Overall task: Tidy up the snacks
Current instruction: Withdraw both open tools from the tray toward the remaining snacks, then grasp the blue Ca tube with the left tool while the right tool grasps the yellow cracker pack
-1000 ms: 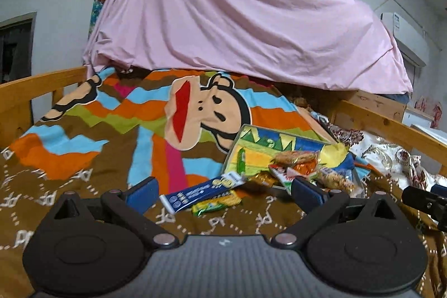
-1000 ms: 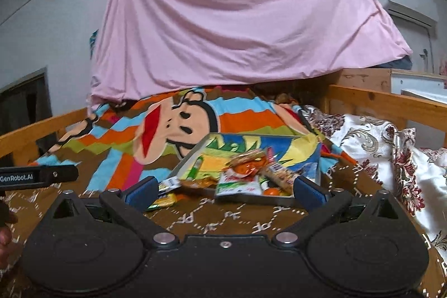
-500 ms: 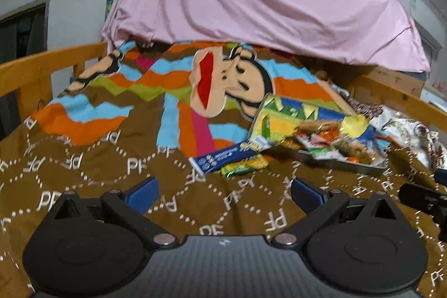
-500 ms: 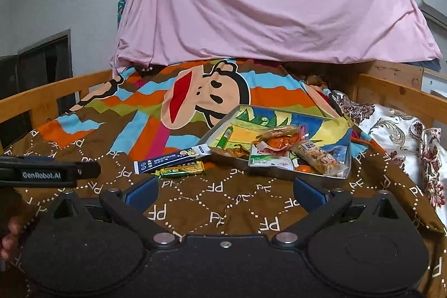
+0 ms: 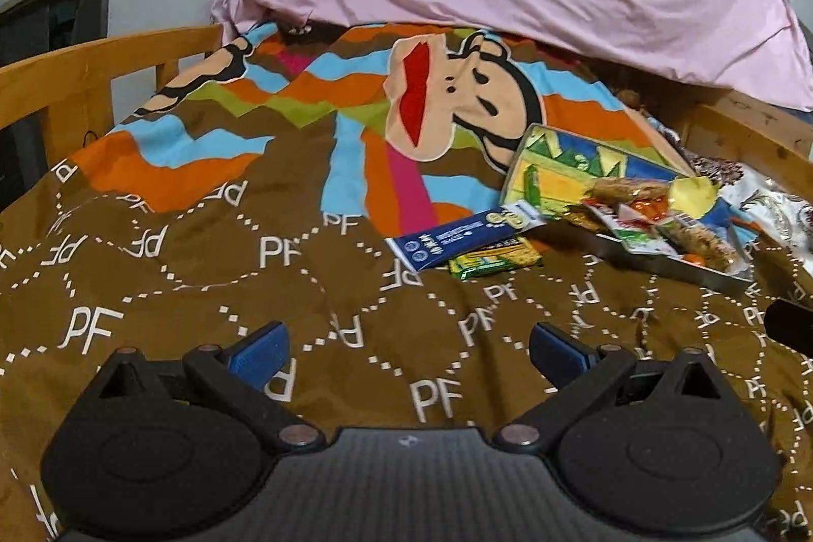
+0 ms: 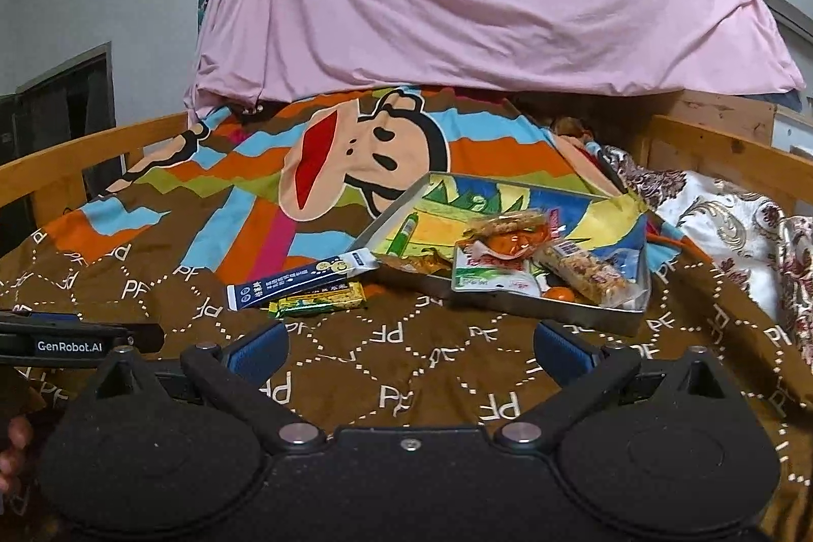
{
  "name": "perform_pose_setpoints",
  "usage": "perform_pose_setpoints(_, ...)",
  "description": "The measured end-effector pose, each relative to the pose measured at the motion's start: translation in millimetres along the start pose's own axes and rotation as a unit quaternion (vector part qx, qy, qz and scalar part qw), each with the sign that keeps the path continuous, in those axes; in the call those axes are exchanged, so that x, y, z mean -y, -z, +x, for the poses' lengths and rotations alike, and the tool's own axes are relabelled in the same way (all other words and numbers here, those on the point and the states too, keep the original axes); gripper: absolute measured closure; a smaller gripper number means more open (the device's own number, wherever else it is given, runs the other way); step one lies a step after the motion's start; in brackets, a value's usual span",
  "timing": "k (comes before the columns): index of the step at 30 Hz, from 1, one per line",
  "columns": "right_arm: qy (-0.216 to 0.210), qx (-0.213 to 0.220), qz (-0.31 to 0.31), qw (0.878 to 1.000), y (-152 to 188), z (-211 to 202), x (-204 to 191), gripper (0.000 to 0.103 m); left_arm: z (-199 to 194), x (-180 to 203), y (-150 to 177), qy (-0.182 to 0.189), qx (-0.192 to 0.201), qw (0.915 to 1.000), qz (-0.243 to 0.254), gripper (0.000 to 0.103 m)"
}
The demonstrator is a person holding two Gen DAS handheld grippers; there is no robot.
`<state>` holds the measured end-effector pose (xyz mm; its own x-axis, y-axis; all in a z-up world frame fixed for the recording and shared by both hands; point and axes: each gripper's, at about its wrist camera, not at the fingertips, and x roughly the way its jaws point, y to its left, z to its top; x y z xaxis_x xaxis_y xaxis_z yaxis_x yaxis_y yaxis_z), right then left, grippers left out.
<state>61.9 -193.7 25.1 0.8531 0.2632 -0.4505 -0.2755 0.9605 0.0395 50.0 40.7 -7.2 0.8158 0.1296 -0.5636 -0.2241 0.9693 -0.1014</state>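
Both my left gripper (image 5: 406,351) and right gripper (image 6: 409,351) are spread, empty. The blue snack stick (image 6: 300,280) overlaps the green bar (image 6: 320,300) beside the metal tray (image 6: 549,313). Risk: pinching both wrappers (or quilt (image 6: 396,369)).

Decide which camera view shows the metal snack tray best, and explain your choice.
The right wrist view shows the metal tray best: its rims and the snacks inside are seen nearly whole, near the frame's centre. The left wrist view shows the same tray off to the right, more oblique and partly blurred.
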Motion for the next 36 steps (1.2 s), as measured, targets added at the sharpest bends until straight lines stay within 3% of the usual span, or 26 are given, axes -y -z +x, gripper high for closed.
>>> perform_pose_setpoints(13,-0.009,-0.013,-0.01,1.0,-4,36,-12,0.001,29,-20,-6,-0.027,-0.016,0.9993,-0.022,0.0)
perform_pose_setpoints(20,-0.009,-0.034,-0.009,0.999,-5,59,-14,0.001,46,-24,-12,-0.03,-0.003,0.9995,-0.014,0.0)
perform_pose_setpoints(25,-0.017,-0.044,-0.02,0.999,-5,78,-14,0.001,68,-29,-26,-0.007,0.013,0.9999,0.008,0.0)
perform_pose_setpoints(32,-0.056,-0.073,-0.05,0.995,-10,115,-15,0.001,99,-39,-38,0.048,-0.007,0.9988,-0.008,0.0)
perform_pose_setpoints(36,-0.075,-0.079,-0.062,0.992,-12,144,-17,0.001,129,-26,-54,0.078,-0.024,0.9963,0.025,0.0)
